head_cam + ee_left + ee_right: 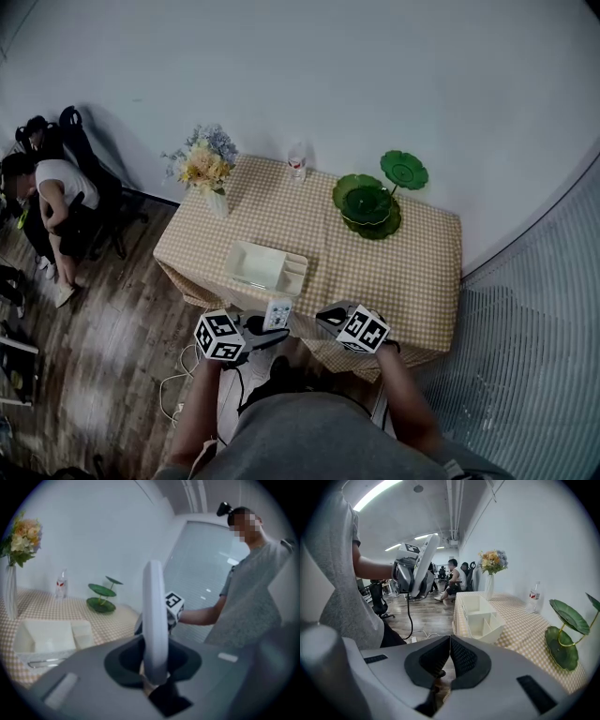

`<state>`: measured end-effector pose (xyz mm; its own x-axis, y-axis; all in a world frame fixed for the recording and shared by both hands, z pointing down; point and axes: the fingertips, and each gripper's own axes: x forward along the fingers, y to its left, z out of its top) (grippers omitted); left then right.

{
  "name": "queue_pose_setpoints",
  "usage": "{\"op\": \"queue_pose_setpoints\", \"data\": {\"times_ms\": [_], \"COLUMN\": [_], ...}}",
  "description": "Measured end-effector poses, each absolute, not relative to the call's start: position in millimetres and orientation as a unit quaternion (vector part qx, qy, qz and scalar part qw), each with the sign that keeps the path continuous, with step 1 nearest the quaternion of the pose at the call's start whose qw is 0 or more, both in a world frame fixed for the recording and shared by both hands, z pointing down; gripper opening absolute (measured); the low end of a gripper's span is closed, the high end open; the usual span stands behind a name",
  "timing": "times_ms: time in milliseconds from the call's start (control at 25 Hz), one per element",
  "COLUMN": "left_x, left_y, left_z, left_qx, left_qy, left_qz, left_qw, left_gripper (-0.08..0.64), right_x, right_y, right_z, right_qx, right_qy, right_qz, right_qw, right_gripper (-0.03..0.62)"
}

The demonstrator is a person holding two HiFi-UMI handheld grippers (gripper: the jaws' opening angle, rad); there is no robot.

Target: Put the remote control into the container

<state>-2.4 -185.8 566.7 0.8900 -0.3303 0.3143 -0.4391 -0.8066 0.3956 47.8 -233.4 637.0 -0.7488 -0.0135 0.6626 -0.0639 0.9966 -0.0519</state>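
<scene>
**Remote gripped, container not yet reached**

The left gripper (pixel 154 670) clamps a slim, glossy white plastic remote control (pixel 154 620) upright by its lower end, near the table's front edge. The right gripper (pixel 450 660) is pinched together, empty. This looks like the carry step. Next, reach forward over the smooth white divided plastic container (pixel 267 267) on the beige checked-cloth table (pixel 412 272) and let go.

The room is bright from long white ceiling lights (pixel 377 493). Picture edges bend and go dark. Up close, the long white plastic remote control (pixel 155 620) looks blurry.
</scene>
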Motion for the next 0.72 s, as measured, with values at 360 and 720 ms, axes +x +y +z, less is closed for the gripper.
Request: {"op": "queue_pose_setpoints", "data": {"times_ms": [360, 720], "left_x": [-14.5, -28.5], "left_y": [-204.2, -221.6], "left_z": [570.2, 575.7], "left_qx": [0.951, 0.958], "left_qy": [-0.158, -0.102], "left_qz": [0.112, 0.111], "left_qw": [0.242, 0.244], "left_gripper": [0.086, 0.086], "right_x": [37.5, 16.1], "right_y": [-248.7, -267.4], "right_z": [634.5, 632.2], "right_qx": [0.049, 0.086], "right_qy": [-0.927, -0.923], "right_qz": [0.05, 0.062], "right_qw": [0.368, 0.37], "right_gripper": [0.018, 0.018]}}
